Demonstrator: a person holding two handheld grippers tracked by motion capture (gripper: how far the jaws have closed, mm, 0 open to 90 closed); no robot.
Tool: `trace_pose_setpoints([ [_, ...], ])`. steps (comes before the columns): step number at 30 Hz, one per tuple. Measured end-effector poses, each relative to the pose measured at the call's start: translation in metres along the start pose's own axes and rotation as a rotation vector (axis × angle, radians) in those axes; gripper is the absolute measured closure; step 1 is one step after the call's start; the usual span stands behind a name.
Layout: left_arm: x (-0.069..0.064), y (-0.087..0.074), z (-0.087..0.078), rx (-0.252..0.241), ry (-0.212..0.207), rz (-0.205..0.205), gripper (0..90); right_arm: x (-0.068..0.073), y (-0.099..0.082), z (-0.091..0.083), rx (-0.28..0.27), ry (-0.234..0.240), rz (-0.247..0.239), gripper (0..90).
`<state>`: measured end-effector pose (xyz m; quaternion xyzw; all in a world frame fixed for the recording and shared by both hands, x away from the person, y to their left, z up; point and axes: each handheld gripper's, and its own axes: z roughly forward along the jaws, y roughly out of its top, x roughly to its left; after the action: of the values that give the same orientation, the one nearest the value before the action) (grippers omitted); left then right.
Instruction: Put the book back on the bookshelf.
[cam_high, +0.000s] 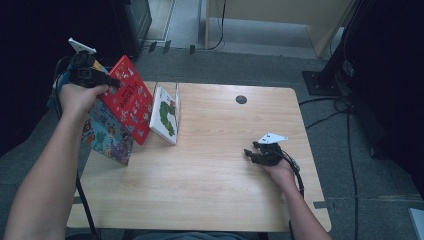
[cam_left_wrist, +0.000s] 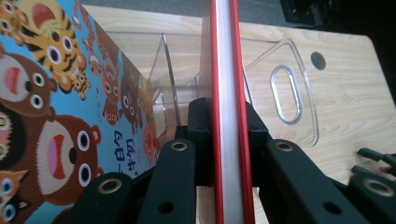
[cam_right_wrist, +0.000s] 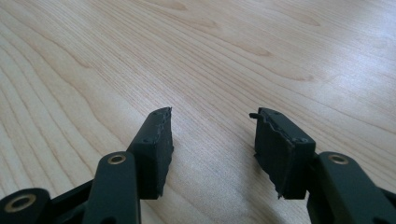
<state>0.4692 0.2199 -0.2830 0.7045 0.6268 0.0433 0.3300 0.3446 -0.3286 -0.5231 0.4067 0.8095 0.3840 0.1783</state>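
Note:
My left gripper (cam_high: 107, 80), raised at the table's far left, is shut on a red picture book (cam_high: 131, 98) and holds it tilted above the table. In the left gripper view the red book (cam_left_wrist: 227, 70) runs edge-on between the two pads of the left gripper (cam_left_wrist: 227, 117). A blue book with cartoon animals (cam_high: 108, 135) leans just left of it, close beside it in the left gripper view (cam_left_wrist: 56, 116). A white book with a green caterpillar (cam_high: 165, 116) stands to the right. My right gripper (cam_high: 254, 153) rests low on the table (cam_high: 215, 170), open with nothing between its jaws (cam_right_wrist: 212, 126).
A clear acrylic book stand (cam_left_wrist: 292, 93) with dividers and an oval handle hole sits behind the red book. A round cable hole (cam_high: 241, 99) is near the table's far edge. Cables (cam_high: 345, 120) lie on the floor at the right.

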Motion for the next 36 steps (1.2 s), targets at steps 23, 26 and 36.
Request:
trace_pose_setpoints([
  [23, -0.004, 0.001, -0.005, -0.051, 0.000, 0.015, 80.0, 0.001, 0.001, 0.001, -0.001, 0.002, -0.003, 48.1],
  [26, -0.003, -0.002, 0.003, -0.040, 0.011, 0.015, 80.0, 0.001, 0.001, 0.001, 0.000, 0.002, -0.006, 48.4],
  [36, 0.000, -0.005, 0.016, -0.025, 0.024, 0.001, 80.0, 0.001, 0.000, 0.001, 0.000, 0.004, -0.002, 48.3],
])
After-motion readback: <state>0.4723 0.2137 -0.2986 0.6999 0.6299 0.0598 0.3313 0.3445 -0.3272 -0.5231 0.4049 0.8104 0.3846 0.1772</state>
